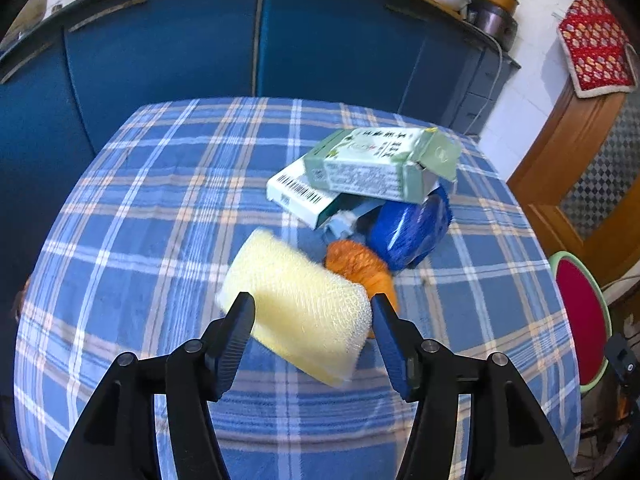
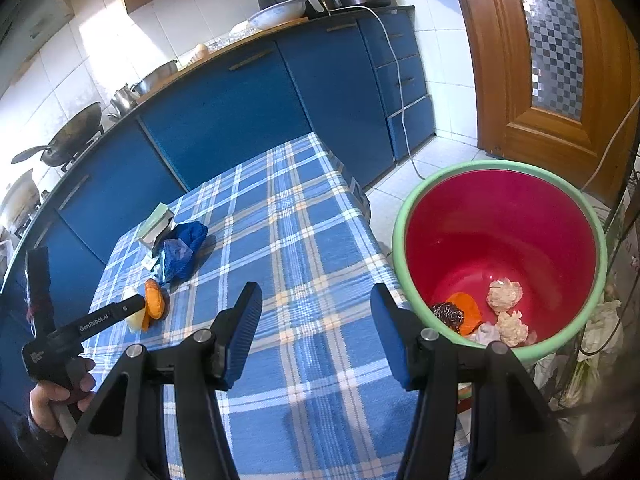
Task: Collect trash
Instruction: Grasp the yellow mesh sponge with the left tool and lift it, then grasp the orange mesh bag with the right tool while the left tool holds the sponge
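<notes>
A yellow foam net sleeve [image 1: 298, 304] lies on the blue plaid table [image 1: 160, 200]. My left gripper [image 1: 314, 312] is open, its fingers on either side of the sleeve's near end. Behind it lie an orange peel [image 1: 356, 266], a crumpled blue bag [image 1: 412, 228] and two cardboard boxes, green [image 1: 380, 164] over white [image 1: 298, 194]. My right gripper [image 2: 316, 304] is open and empty over the table's right part, beside a red bucket [image 2: 500, 216] holding several pieces of trash. The left gripper [image 2: 120, 312] also shows in the right wrist view, by the peel [image 2: 154, 300].
Blue kitchen cabinets [image 1: 180, 40] stand behind the table, with pots and bowls on the counter. A wooden door [image 2: 540, 60] is at the right. The bucket with its green rim [image 1: 582, 312] stands past the table's right edge.
</notes>
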The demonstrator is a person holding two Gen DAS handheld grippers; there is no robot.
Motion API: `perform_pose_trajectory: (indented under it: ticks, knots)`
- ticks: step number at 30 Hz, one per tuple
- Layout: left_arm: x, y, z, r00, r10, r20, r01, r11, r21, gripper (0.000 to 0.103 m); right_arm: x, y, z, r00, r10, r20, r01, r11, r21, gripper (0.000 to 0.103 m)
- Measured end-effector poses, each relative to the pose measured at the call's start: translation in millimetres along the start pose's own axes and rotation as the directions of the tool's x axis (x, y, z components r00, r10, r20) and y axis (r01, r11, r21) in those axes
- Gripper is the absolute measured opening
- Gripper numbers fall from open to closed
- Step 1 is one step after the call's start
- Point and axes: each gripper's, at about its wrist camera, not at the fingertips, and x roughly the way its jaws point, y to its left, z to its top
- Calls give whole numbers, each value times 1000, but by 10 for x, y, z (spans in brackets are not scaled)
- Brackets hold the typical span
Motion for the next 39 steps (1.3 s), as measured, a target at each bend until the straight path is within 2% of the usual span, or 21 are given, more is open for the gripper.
perform_pose_trajectory:
  ticks: [11,18,27,28,29,32,39]
  knots:
    - [-34,341,-94,999,50,-19,-51,996,-69,61,25,62,0,1000,11,-12,-11,1000,-13,58]
    - [-80,447,-29,999,-16,28,19,995,-99,61,107,237,-14,999,23,-31,-24,999,-38,58]
    - [173,533,76,1000,-26,17,28,989,-145,61,187,539,-64,998,28,-54,-34,995,-97,58]
    - [174,540,80,999,-21,24,24,989,-144,60,199,571,-68,998,29,-57,-35,994,-102,58]
    - [177,549,82,1000,-18,25,22,989,-143,55,214,606,-70,998,30,-61,-37,994,-108,58]
    - [162,584,84,999,-33,40,38,989,-141,47,259,721,-74,997,37,-72,-46,991,-128,58]
    - [-13,683,57,996,-19,92,29,994,-106,42,429,1090,-91,992,71,-107,-90,978,-187,58]
